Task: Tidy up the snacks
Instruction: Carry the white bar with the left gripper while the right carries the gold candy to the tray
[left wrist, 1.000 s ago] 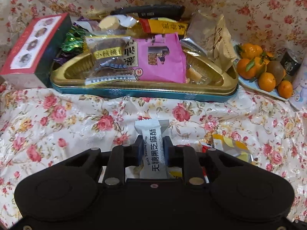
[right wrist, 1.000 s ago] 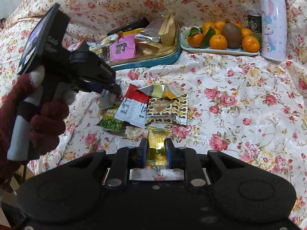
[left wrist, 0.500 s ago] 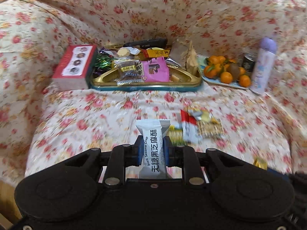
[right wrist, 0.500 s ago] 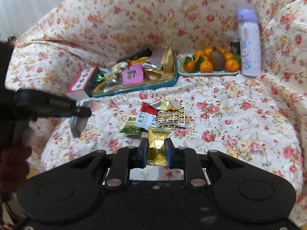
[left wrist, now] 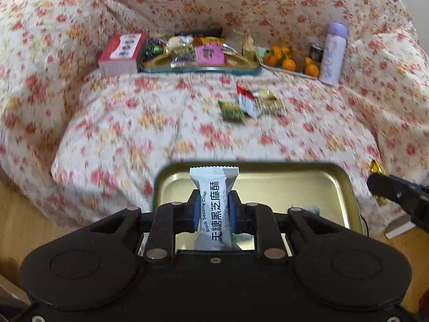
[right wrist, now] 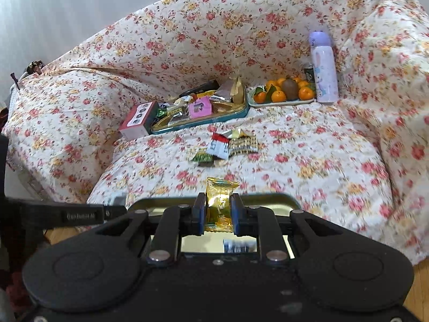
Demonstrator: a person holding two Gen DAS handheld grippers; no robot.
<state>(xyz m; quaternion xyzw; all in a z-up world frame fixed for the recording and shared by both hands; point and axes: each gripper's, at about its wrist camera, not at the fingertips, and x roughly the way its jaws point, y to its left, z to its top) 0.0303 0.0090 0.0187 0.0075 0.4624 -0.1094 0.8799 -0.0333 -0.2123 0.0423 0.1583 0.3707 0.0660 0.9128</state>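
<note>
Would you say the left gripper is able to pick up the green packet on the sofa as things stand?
Probably not yet: the left gripper is shut on a white sesame bar and hangs over the tin, far from the green packet. Nothing else blocks it.

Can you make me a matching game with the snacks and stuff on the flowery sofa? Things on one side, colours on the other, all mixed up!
Things:
1. Snack in the left claw
2. Snack in the right claw
3. Bottle beside the fruit plate
4. Box left of the full snack tray

Colours:
A. Gold
B. Red with a white top
C. White with black writing
D. Pale purple

Pairs: 1-C, 2-A, 3-D, 4-B
</note>
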